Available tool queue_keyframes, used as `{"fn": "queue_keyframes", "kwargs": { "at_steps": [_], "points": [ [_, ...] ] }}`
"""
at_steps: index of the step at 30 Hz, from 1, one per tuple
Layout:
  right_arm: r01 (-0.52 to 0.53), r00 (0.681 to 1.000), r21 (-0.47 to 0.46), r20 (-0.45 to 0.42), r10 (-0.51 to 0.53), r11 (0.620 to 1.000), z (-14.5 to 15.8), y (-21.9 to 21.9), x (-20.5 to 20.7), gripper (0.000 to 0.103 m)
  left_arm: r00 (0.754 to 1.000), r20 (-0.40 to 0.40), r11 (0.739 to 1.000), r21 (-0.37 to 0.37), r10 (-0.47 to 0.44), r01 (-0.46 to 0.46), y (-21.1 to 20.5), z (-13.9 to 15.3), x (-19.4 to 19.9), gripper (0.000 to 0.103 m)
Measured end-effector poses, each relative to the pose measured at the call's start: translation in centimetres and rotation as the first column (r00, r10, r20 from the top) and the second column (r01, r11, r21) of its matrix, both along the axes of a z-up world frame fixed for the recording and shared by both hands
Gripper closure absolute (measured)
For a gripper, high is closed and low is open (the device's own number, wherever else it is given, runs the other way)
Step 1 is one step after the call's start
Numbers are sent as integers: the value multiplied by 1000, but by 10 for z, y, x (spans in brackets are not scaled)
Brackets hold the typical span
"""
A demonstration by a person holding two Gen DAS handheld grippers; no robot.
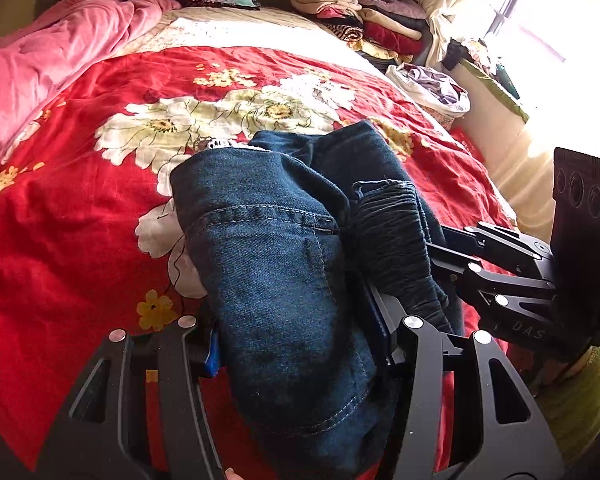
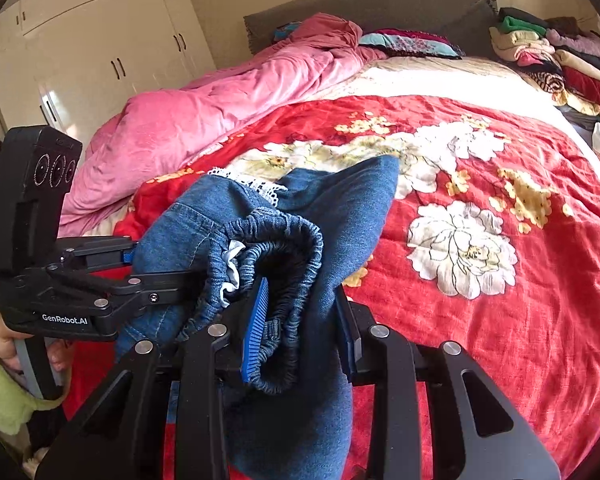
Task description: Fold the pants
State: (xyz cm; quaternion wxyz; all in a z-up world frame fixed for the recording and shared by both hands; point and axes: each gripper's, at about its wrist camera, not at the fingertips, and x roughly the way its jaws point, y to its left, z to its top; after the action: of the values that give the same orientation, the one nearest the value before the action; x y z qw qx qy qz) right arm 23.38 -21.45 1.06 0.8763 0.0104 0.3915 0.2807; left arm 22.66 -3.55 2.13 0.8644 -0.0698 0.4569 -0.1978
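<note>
Two grippers clamped on bunched blue jeans over the red floral bed, left gripper pinching the denim, right gripper on the waistband, legs pointing toward the headboard, white bag holding clothes

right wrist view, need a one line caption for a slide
Both grippers, right and left, clamp bunched jeans above a red floral bedspread.

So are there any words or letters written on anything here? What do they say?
"GenRobot.AI": white print on the left gripper, seen from the right wrist view.
"DAS": faint letters on the right gripper, seen from the left wrist view.
Small white print at the left gripper's far edge: cut off, unreadable.
The jeans show none.
</note>
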Motion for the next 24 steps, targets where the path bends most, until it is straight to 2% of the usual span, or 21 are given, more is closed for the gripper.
{"fn": "queue_keyframes", "kwargs": {
  "at_steps": [4,9,11,24],
  "points": [
    [25,999,-22,-23,-25,999,-10,-2,5,71,1000,-20,1000,12,13,-13,3,-10,3,57],
    [55,996,-54,-66,-59,997,-24,-7,10,70,999,-39,999,25,36,-35,9,-22,4,52],
    [70,994,-74,-74,-76,995,-28,-8,11,61,998,-43,999,36,41,-39,10,-26,4,49],
    [99,990,-153,-86,-113,983,-36,-4,13,52,995,-68,997,38,66,-63,16,-40,5,41]
  ]
}}
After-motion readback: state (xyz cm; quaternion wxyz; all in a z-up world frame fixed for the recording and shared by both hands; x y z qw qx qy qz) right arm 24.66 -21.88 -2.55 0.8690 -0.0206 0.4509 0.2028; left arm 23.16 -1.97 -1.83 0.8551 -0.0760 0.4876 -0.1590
